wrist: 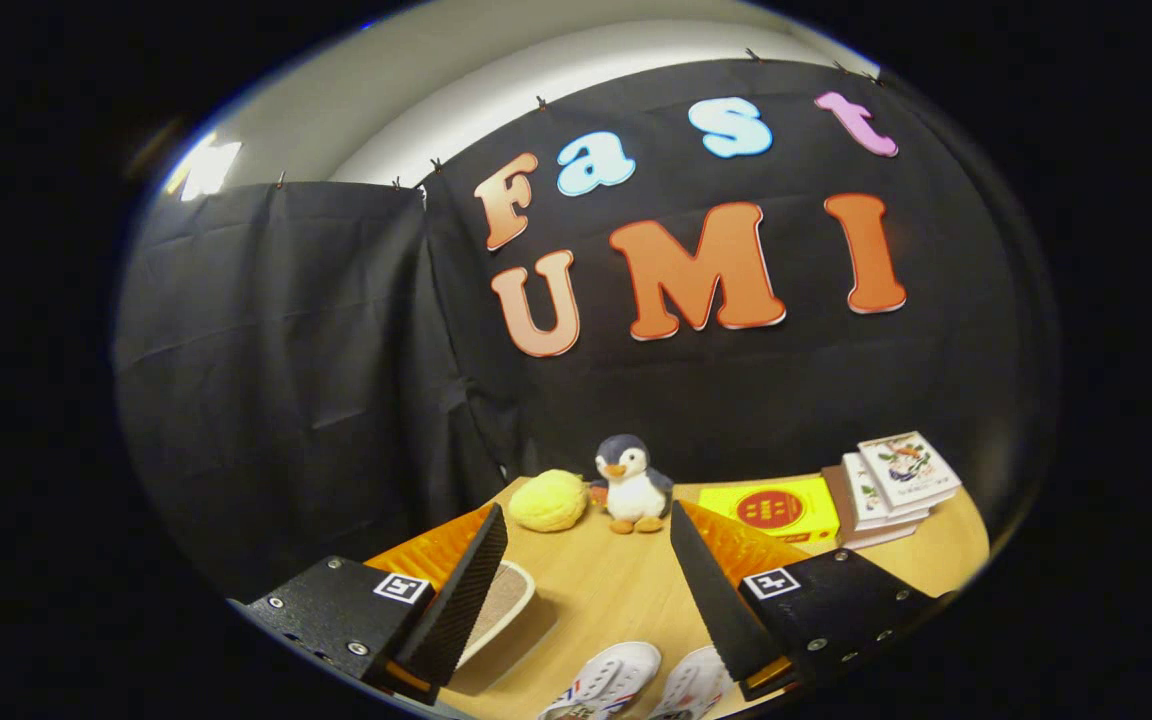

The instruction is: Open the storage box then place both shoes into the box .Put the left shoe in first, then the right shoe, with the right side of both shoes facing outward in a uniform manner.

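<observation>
Gripper view is showing the hand-held gripper (586, 590) hanging above the wooden tabletop (616, 590) with its fingers spread wide, nothing sitting between them and nothing touching either pad. Two white shoes (636, 685) are lying side by side on the tabletop at the near edge, low between the fingers, toes pointing away toward the far side; coloured stripes are showing on the left one. Just inside the left finger (461, 600), a pale oval-rimmed thing with a tan inner surface (501, 610) is resting on the tabletop, partly hidden by that finger; I cannot tell whether it is the storage box or its lid.

Clutter is sitting at the far edge against the black cloth wall: a yellow plush ball (548, 500) on the left, a plush penguin (631, 485) standing upright just beside it, a flat yellow box with a red round mark (771, 508) to the right, then a stack of books (891, 485) further right. All of it is lying well beyond the fingertips, apart from the shoes.
</observation>
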Demonstrator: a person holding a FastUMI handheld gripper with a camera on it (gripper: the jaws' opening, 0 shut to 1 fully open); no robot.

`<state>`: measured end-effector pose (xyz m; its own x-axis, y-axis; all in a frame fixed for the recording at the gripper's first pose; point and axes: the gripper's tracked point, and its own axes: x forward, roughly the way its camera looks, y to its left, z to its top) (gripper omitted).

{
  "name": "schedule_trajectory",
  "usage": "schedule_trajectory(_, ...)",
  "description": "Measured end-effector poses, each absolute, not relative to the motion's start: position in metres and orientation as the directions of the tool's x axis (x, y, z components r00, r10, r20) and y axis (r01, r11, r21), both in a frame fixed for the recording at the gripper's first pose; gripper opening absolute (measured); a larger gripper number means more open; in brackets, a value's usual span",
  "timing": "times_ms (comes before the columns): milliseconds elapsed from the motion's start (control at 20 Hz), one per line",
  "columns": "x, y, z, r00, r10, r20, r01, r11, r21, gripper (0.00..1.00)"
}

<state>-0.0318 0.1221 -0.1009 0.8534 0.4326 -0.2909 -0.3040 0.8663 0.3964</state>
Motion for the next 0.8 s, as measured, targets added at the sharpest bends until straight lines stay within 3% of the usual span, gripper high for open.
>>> schedule_trajectory(400, -0.061, 0.184, -0.151, 0.658, 0.656, -0.369, -0.315, 0.685, 0.657, 0.97)
schedule_trajectory(800, -0.074, 0.221, -0.188, 0.527, 0.752, -0.396, -0.272, 0.591, 0.760, 0.97)
